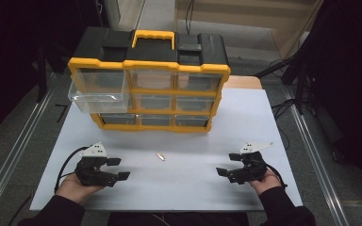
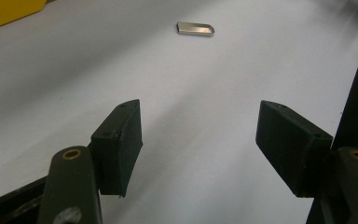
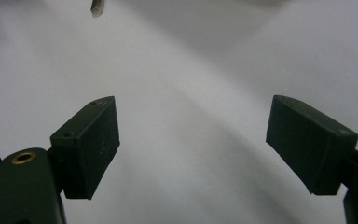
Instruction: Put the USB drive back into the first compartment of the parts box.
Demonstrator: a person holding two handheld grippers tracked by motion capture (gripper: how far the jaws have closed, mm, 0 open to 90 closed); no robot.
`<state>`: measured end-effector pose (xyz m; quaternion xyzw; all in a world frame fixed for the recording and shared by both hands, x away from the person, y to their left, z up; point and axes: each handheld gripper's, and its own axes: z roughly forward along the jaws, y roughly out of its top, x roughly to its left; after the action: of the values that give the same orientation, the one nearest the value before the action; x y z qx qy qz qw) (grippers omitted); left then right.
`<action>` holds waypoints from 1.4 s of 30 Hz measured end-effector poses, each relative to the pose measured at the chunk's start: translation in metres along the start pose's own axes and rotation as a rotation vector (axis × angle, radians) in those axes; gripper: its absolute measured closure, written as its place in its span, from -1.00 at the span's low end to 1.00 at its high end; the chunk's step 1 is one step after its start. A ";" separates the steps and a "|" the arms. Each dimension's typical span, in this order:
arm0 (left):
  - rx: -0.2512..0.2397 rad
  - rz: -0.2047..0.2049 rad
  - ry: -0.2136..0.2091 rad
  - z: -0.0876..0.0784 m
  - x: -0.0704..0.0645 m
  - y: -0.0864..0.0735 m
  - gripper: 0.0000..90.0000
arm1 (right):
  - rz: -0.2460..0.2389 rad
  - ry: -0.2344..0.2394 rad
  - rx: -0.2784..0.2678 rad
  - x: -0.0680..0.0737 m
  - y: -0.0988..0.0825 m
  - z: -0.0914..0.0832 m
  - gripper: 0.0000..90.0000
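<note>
Left gripper [image 1: 118,168] lower left, right gripper [image 1: 226,165] lower right: both w/ jaws wide apart, empty, low over the white table [image 1: 264,122]. Small metal piece [image 1: 160,156] lies flat mid-frame btwn them, near neither. Prob. light, stiff, slick and thin; pinch across its long edges. Drawer cabinet [image 1: 149,63] upper centre, top-left drawer [image 1: 99,96] pulled out.

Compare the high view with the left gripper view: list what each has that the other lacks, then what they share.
High view alone: the whole yellow-and-black drawer organizer with its top-left clear drawer pulled out, the right gripper, both of the person's hands, and the floor around the table.

Left gripper view alone: a close look at the left gripper, its black fingers spread wide apart with nothing between them.

Shared: the white table top, the small metal piece lying on it, and a yellow corner of the organizer.
</note>
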<state>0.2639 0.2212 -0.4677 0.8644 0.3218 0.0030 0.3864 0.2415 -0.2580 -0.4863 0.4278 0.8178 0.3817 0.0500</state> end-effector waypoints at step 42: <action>0.003 0.006 -0.009 0.000 -0.002 0.000 -0.28 | 0.016 0.004 0.019 -0.001 -0.001 0.001 -0.66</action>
<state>0.2618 0.2200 -0.4676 0.8660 0.3174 -0.0003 0.3864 0.2421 -0.2586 -0.4882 0.4341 0.8179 0.3752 0.0414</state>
